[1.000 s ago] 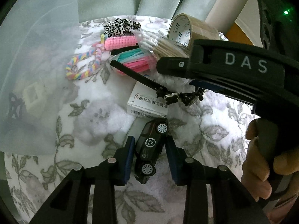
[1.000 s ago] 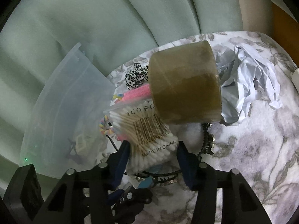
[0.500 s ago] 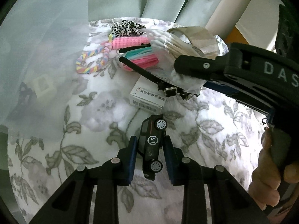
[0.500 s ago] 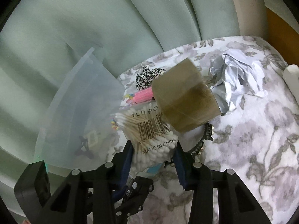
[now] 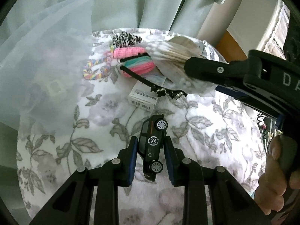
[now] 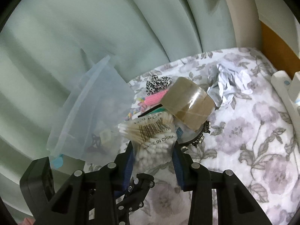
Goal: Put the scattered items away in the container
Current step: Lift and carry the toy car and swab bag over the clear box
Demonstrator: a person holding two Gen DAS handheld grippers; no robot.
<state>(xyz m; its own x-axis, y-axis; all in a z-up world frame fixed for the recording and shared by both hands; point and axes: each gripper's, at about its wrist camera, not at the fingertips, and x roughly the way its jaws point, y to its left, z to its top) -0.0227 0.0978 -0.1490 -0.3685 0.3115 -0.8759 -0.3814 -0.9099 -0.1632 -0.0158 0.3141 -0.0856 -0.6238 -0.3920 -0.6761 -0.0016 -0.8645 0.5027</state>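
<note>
Container (image 5: 43, 60) stands left of the hair ties (image 5: 138, 66); small box (image 5: 144, 97) lies before them, toy car (image 5: 152, 146) nearest

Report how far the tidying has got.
Done: a few small things already lie inside the clear container. In hand: the left tool grips the toy car, and the right tool grips the cotton swab bag. Left on the table: the tape roll, hair ties, small box, headband and crumpled paper.

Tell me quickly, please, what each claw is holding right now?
Left claw: closed on the black toy car.
Right claw: closed on the bag of cotton swabs.
</note>
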